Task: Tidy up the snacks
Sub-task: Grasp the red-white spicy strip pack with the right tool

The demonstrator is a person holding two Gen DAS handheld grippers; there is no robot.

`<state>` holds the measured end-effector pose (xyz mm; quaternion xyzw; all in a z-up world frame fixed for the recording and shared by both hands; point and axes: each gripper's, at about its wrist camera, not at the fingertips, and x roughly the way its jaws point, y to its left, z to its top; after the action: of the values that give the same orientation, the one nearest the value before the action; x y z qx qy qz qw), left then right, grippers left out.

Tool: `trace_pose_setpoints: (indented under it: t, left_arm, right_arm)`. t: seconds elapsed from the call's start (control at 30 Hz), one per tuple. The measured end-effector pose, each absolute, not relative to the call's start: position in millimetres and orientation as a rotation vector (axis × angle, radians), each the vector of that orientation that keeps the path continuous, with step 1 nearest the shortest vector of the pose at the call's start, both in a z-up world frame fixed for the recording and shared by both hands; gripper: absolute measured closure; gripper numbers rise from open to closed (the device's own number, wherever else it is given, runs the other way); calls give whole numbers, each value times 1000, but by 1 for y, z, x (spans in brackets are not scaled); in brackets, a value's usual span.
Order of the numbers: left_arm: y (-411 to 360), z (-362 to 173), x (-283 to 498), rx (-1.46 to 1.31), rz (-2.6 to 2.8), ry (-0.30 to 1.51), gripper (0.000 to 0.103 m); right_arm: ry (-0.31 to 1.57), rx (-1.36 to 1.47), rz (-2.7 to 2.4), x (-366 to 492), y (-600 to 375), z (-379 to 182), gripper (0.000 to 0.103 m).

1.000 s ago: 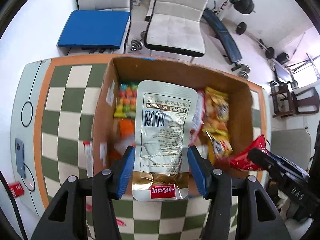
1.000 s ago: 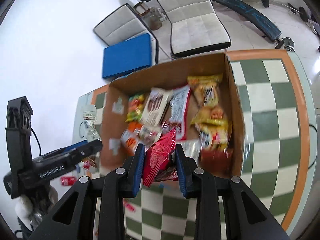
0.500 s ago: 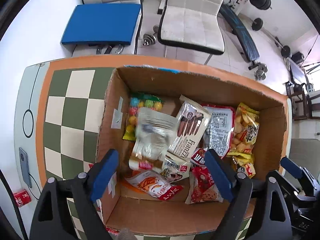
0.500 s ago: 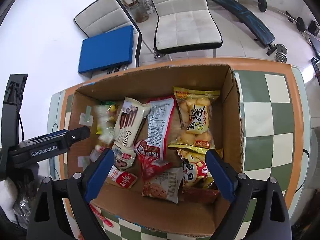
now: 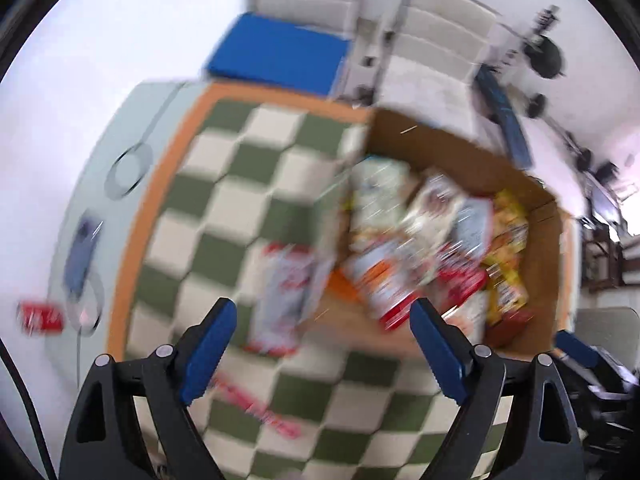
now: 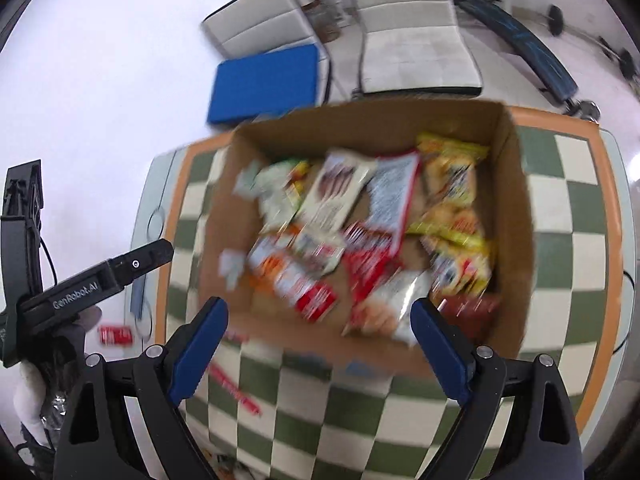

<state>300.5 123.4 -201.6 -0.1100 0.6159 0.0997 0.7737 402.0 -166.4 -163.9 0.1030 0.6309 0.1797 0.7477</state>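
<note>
Hovering over a green-and-white checkered table (image 5: 248, 168), both grippers point steeply down; both views smeared by motion blur

Left wrist view, left to right:
- red can (image 5: 40, 316) lying on the pale floor at 9 o'clock, off the table's orange edge
- left gripper (image 5: 322, 354) at 6 o'clock, jaws spread wide, nothing between the blue pads (image 5: 208, 354)
- red-and-white snack packet (image 5: 286, 300) flat on the checks just above the gap between the jaws, beside the outer left wall of the box; touching the wall or not, cannot tell
- thin red stick pack (image 5: 256, 410) on the table at 6 o'clock, nearer the camera than that packet
- cardboard box (image 5: 548, 264) at 2 to 3 o'clock, open-topped, snacks (image 5: 424, 240) heaped inside; labels too blurred to read

Right wrist view, left to right:
- the left gripper's black body shows at 9 o'clock, off the table's left side
- right gripper (image 6: 320, 356) at 6 o'clock, jaws wide apart and empty, held above the box's near wall
- box fills the centre; inside, a white packet with dark sticks (image 6: 336, 196) at 12 o'clock, a red packet (image 6: 368, 268) at mid-floor, a silver bag (image 6: 394, 308) by the near wall, yellow bags (image 6: 452, 200) along the right wall
- blue cushion (image 6: 266, 82) and white chairs (image 6: 412, 44) on the floor beyond the table, 11 to 1 o'clock
</note>
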Motion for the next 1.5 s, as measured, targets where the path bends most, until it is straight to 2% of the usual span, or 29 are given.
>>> trace_pose_setpoints:
  t: [0.17,0.37,0.6,0.93,1.03,1.07,1.1,1.2,1.5]
  left_arm:
    - [177,-244,224,-222,417,1406,14]
    - [237,-296,175,-292,592,1465,14]
    - [274,-325,158,-258,663,1485,14]
    - [308,-363,155,-254,646,1550,14]
    - [311,-367,155,-261,629,1564,14]
    - [311,-368,156,-264,618,1567,14]
    - [310,-368,156,-273,596,1571,14]
    - [303,-367,158,-317,527,1583,15]
    - [251,-375,164,-481,361,1653,15]
  right_arm:
    - [1410,183,445,346,-114,-175,8]
    - [1492,195,410,315,-41,-230,8]
    - [1507,192,304,315,23,-290,9]
    - [1493,20,166,329,96,-354,9]
    - [1505,-67,142,328,113,-368,27]
    - [1486,-112,142,325,119,-368,38]
    - [1475,-166,140,323,125,-368,41]
    - [1469,-211,192,313,128,-368,44]
    - [1609,-278,251,268,69,-374,45]
